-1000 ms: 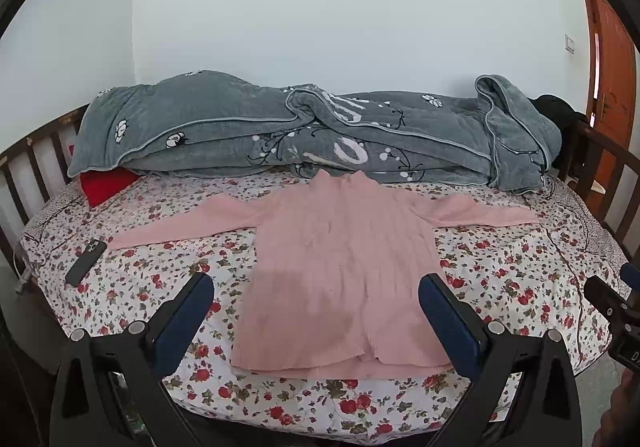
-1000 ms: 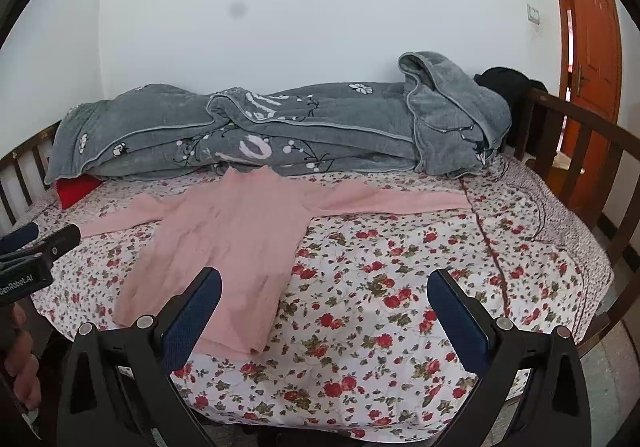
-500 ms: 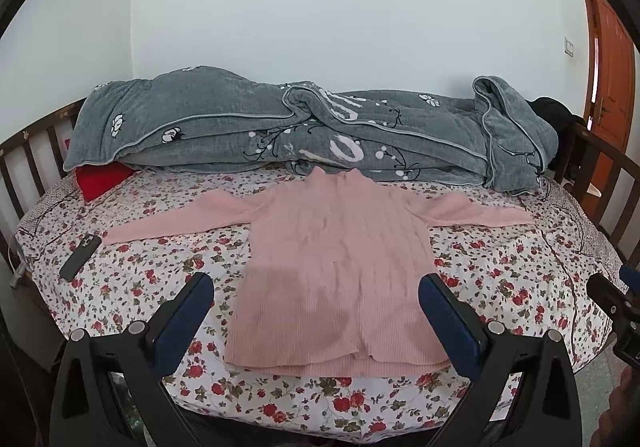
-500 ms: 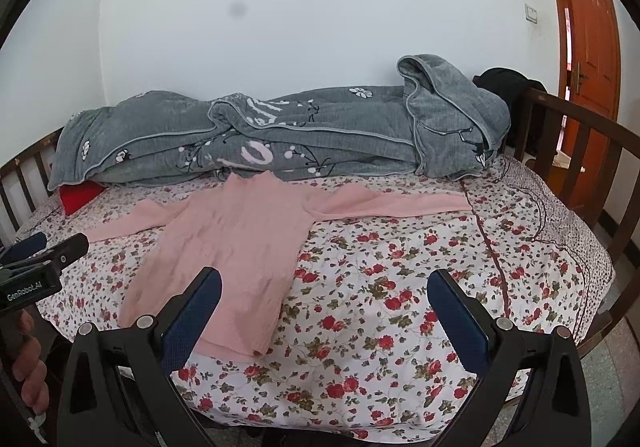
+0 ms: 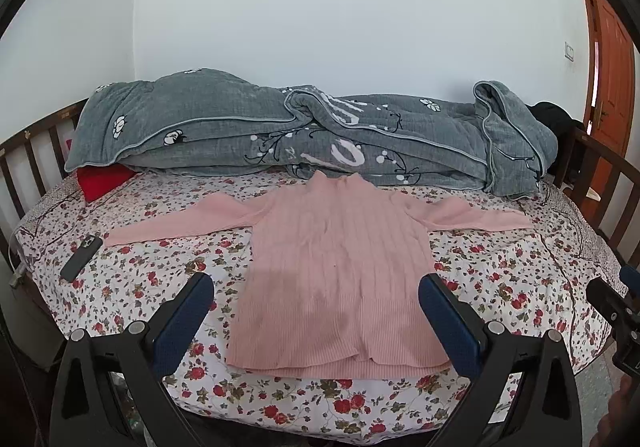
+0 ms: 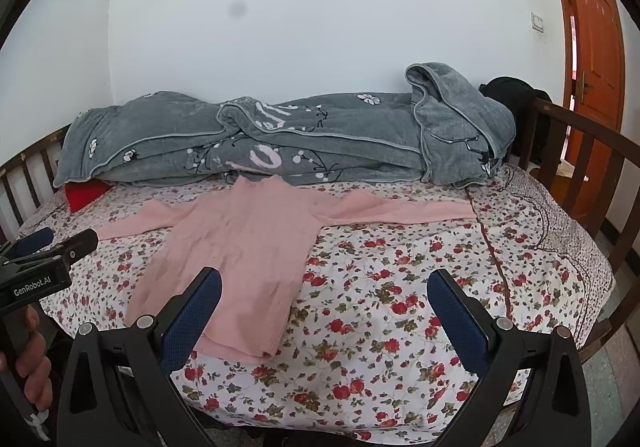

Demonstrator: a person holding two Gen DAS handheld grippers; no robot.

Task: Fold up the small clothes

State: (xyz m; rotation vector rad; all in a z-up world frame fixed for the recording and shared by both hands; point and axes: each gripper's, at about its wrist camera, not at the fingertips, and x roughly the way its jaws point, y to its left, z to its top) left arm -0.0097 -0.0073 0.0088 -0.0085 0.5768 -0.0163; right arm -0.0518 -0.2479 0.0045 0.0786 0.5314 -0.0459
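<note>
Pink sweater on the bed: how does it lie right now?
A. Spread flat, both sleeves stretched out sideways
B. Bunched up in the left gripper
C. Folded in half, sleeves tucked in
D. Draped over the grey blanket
A: the pink sweater lies flat on the floral sheet, sleeves out to both sides, in front of the grey blanket; neither gripper touches it.

A bed [image 5: 120, 279] covered by a floral sheet is seen with a pink sweater [image 5: 336, 275] spread flat, sleeves out. A grey quilt [image 5: 280, 135] is bundled along the wall side, a red cushion [image 5: 102, 181] tucked beneath it, a dark phone [image 5: 81, 258] laid near the left edge.
</note>
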